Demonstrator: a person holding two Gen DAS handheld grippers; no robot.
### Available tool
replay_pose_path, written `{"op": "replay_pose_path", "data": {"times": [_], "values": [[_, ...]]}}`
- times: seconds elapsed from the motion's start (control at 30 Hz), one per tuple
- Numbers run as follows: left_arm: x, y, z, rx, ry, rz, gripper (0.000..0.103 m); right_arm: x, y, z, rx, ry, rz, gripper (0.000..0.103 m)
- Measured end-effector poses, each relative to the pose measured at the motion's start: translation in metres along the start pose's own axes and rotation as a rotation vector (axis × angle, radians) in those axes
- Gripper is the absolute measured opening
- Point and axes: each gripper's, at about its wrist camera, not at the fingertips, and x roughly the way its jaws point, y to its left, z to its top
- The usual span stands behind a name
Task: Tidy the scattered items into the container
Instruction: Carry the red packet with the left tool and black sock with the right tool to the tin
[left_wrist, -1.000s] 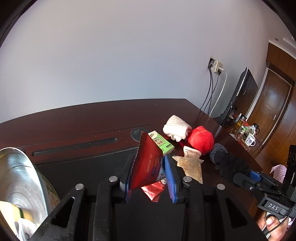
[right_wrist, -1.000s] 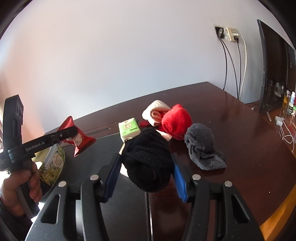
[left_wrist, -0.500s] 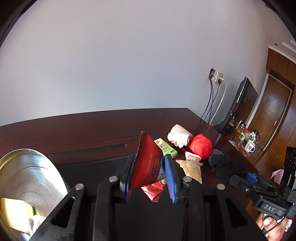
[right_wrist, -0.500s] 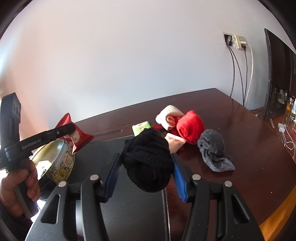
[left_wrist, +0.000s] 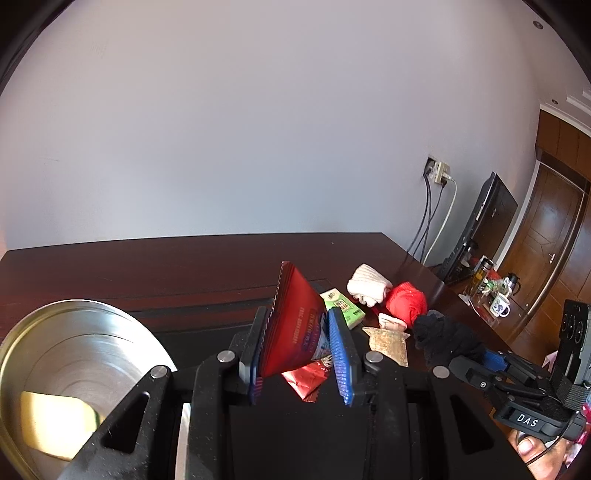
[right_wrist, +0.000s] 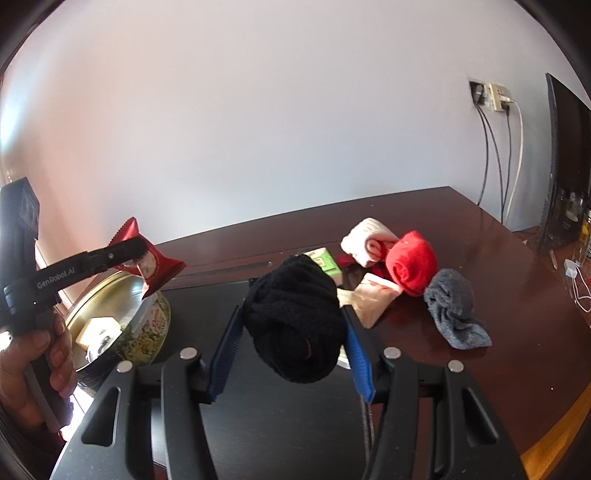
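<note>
Right now both of my grippers are loaded and up off the desk, so nothing drags over the clutter. Left gripper (left_wrist: 300, 350) is clamped tight on a red snack packet (left_wrist: 295, 332), gripped near its middle so the flat foil stands on edge between the jaws. Right gripper (right_wrist: 291, 347) is closed partway on a balled black sock (right_wrist: 293, 317); it bulges past the pads, so squeezing harder looks pointless. Round tin (right_wrist: 122, 325) sits open on the black mat just left of both, a yellowish item already inside, and the packet hangs over its rim, so I judge it drops first. Farther out on the brown desk (right_wrist: 480, 229), yet to be collected: tan packets (right_wrist: 373, 295), green carton (right_wrist: 325, 260), then cream sock (right_wrist: 369, 236), red sock (right_wrist: 412, 262), grey sock (right_wrist: 454, 310).
</note>
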Motion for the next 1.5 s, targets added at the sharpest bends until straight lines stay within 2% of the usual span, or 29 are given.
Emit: {"op": "replay_pose_path", "data": {"times": [0.67, 0.97, 1.5], "values": [[-0.049, 0.056, -0.001, -0.076, -0.068, 0.102, 0.034, 0.02, 0.07, 0.01, -0.108, -0.005, 0.112, 0.054], [-0.066, 0.085, -0.007, -0.113, -0.077, 0.165, 0.034, 0.036, 0.107, 0.012, -0.165, 0.012, 0.179, 0.054], [-0.086, 0.135, -0.024, -0.174, -0.069, 0.259, 0.034, 0.06, 0.14, 0.012, -0.208, 0.043, 0.237, 0.054]]}}
